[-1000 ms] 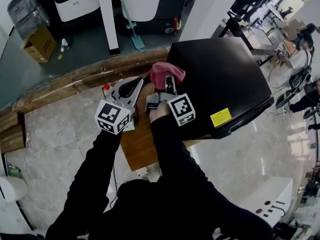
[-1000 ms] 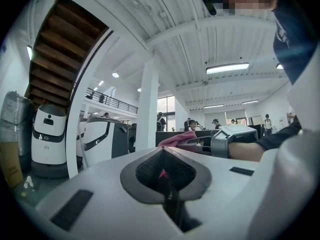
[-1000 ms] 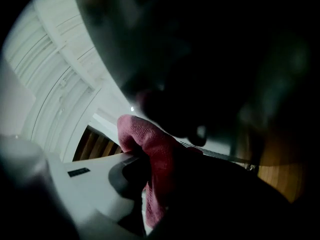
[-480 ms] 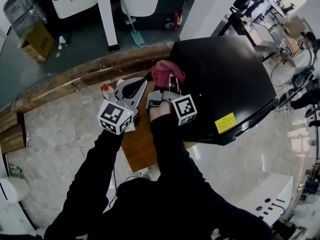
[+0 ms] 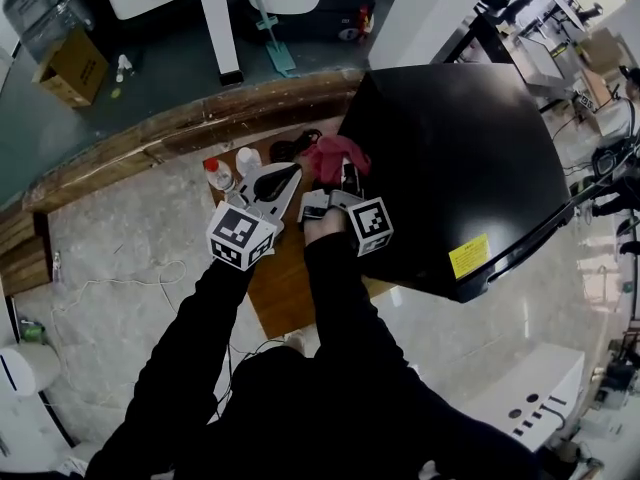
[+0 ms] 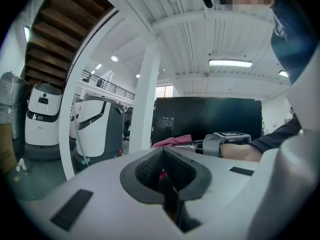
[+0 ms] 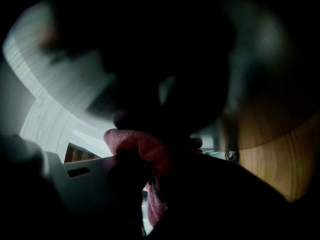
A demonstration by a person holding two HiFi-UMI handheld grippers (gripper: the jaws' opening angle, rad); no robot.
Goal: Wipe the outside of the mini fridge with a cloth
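The black mini fridge (image 5: 460,158) stands on a wooden table (image 5: 285,293), seen from above in the head view. A pink cloth (image 5: 332,156) is bunched against the fridge's left side, and my right gripper (image 5: 346,176) is shut on it. In the right gripper view the cloth (image 7: 142,154) fills the dark space between the jaws, pressed close to the fridge. My left gripper (image 5: 285,175) is held just left of the cloth, jaws shut with nothing in them. The left gripper view looks past its shut jaws at the fridge (image 6: 207,119) and the cloth (image 6: 172,141).
A small bottle with a red cap (image 5: 217,174) and a white container (image 5: 247,158) stand on the table by the left gripper. A long wooden bench edge (image 5: 170,133) runs behind. A white pillar (image 5: 220,23) and a cardboard box (image 5: 72,70) sit on the floor beyond.
Both grippers and the cloth have shifted slightly lower along the fridge's left side. The head camera has tilted, so the fridge now sits higher and more to the right.
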